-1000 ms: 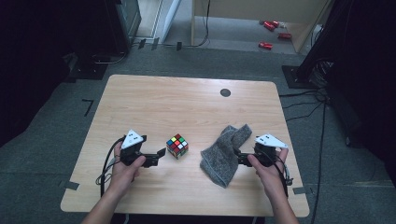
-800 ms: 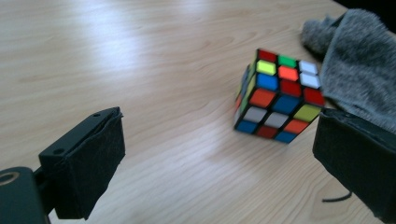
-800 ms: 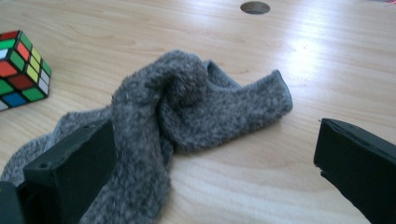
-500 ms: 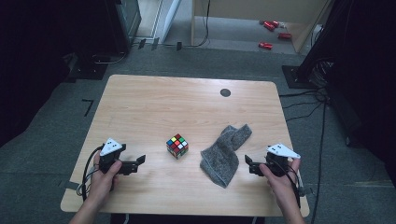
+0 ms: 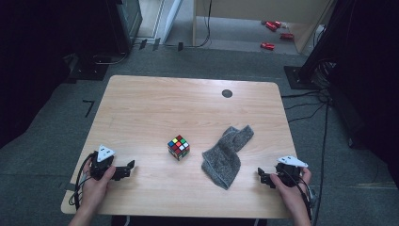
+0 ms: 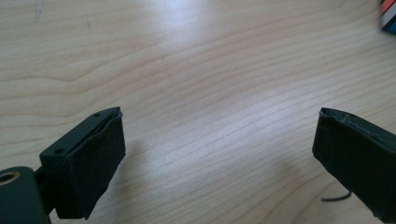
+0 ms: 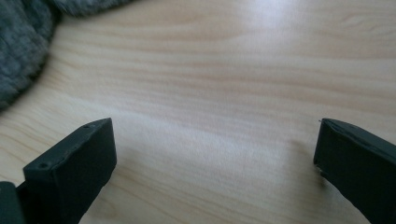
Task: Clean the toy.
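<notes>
L gripper (image 5: 128, 168): sitting low at the table's (image 5: 155, 103) near-left edge, jaws gaping wide, gripping nothing; pointing twd the cube, so prob lining up a reach.
R gripper (image 5: 261, 176): hovering near-right, jaws spread wide too, nothing btwn them; aiming at the cloth.
Cube (image 5: 179, 147): resting mid-table, apart from both grippers, 1 corner peeking into the left gripper view (image 6: 388, 14).
Cloth (image 5: 225, 157): lying crumpled just right of the cube, its edge showing in the right gripper view (image 7: 23, 42).
Read: 2 hands parked wide, w/ room to come in.
</notes>
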Demonstrator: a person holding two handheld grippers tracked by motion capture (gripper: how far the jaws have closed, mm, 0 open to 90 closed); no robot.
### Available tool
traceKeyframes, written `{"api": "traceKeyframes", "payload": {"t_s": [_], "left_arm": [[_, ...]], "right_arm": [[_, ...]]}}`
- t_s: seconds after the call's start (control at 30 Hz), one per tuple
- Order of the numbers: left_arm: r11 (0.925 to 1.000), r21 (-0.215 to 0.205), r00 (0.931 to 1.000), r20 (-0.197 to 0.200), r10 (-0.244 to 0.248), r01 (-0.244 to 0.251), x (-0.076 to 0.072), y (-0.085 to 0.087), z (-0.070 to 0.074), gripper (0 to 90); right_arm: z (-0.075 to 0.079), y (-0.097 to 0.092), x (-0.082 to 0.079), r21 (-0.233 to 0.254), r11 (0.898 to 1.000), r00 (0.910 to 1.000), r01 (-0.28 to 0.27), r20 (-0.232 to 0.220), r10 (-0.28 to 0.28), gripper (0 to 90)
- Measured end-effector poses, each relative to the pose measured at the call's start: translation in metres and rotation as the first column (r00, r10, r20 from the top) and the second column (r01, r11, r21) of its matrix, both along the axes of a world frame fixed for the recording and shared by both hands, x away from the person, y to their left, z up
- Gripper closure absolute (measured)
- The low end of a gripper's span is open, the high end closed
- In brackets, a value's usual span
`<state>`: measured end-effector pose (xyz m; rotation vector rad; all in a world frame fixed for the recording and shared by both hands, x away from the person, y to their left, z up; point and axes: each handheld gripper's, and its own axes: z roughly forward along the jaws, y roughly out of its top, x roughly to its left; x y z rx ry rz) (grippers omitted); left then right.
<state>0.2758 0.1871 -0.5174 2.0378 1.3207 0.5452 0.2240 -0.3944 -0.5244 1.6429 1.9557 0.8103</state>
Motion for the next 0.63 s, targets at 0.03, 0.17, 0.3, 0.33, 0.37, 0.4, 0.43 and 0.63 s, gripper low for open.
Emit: {"api": "traceKeyframes", "payload": {"t_s": [0.03,0.17,0.3,0.33,0.37,0.4,0.43,0.63], "left_arm": [[0.9999,0.017,1.0000,0.008,0.003,-0.004,0.0000,-0.0008,-0.0001,3.8],[0.9995,0.024,0.9997,-0.017,-0.020,0.020,0.0026,-0.0019,-0.0009,3.7],[0.9995,0.023,0.9996,-0.017,-0.022,0.023,0.0027,-0.0023,-0.0010,3.7],[0.9995,0.023,0.9996,-0.017,-0.023,0.023,0.0026,-0.0023,-0.0010,3.7],[0.9995,0.023,0.9996,-0.017,-0.022,0.023,0.0027,-0.0023,-0.0010,3.7],[0.9995,0.023,0.9996,-0.017,-0.022,0.023,0.0027,-0.0023,-0.0011,3.7],[0.9995,0.023,0.9996,-0.017,-0.023,0.023,0.0027,-0.0023,-0.0010,3.7],[0.9995,0.023,0.9996,-0.017,-0.022,0.023,0.0026,-0.0023,-0.0010,3.7]], "right_arm": [[-0.0003,0.0001,-0.0003,0.001,1.000,1.0000,0.000,0.005,0.000,0.0],[-0.0021,-0.0006,-0.0003,0.005,1.000,0.9996,-0.014,0.025,0.013,0.0],[-0.0021,-0.0011,0.0001,0.005,1.000,0.9995,-0.021,0.025,0.021,0.0],[-0.0021,-0.0011,0.0001,0.005,1.000,0.9995,-0.021,0.025,0.021,0.0],[-0.0021,-0.0011,0.0001,0.005,1.000,0.9995,-0.021,0.025,0.021,0.0],[-0.0021,-0.0011,0.0001,0.005,1.000,0.9995,-0.021,0.025,0.021,0.0],[-0.0021,-0.0011,0.0001,0.005,1.000,0.9995,-0.021,0.025,0.021,0.0],[-0.0021,-0.0011,0.0001,0.005,1.000,0.9995,-0.021,0.025,0.020,0.0]]}}
